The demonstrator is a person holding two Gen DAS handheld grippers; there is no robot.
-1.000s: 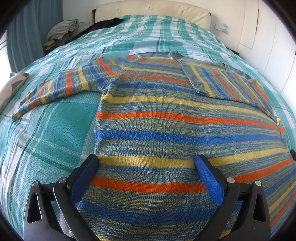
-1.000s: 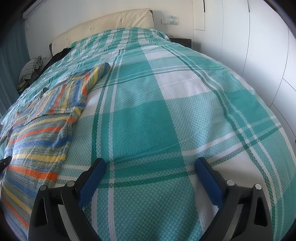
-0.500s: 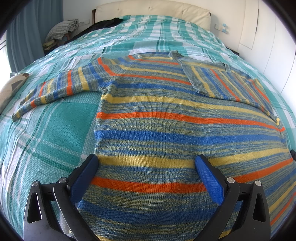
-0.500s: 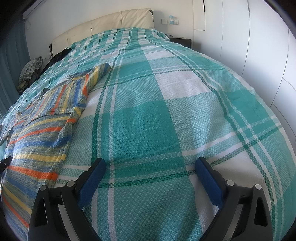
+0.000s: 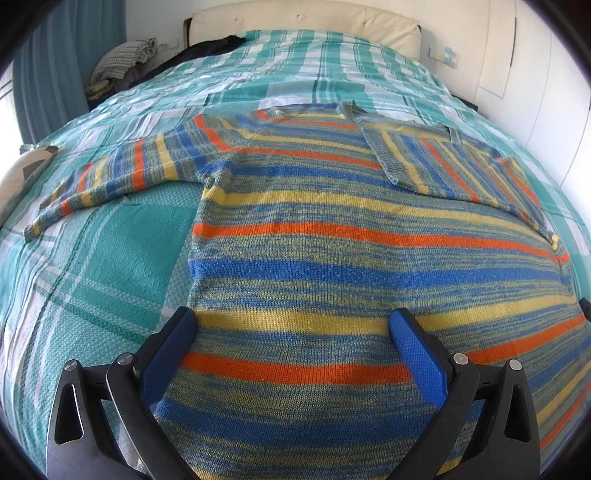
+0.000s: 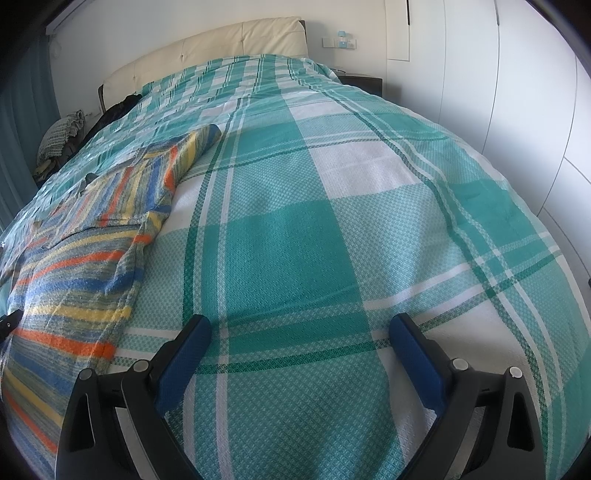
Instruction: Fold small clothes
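Partly folded, judging from the left wrist view: the striped sweater (image 5: 332, 236) lies flat on the bed (image 5: 110, 266), one sleeve (image 5: 454, 173) tucked across, the other sleeve (image 5: 110, 177) still outstretched; the left gripper (image 5: 291, 332) hovers wide open, empty. From the right wrist, the right gripper (image 6: 299, 332) gapes empty over bare bedspread, probably waiting.

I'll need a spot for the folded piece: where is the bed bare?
The green-and-white plaid bedspread is bare right of the striped knit sweater, out to the white wardrobe wall. A smaller patch lies under its spread sleeve. Crowded: dark clothes by the cream headboard.
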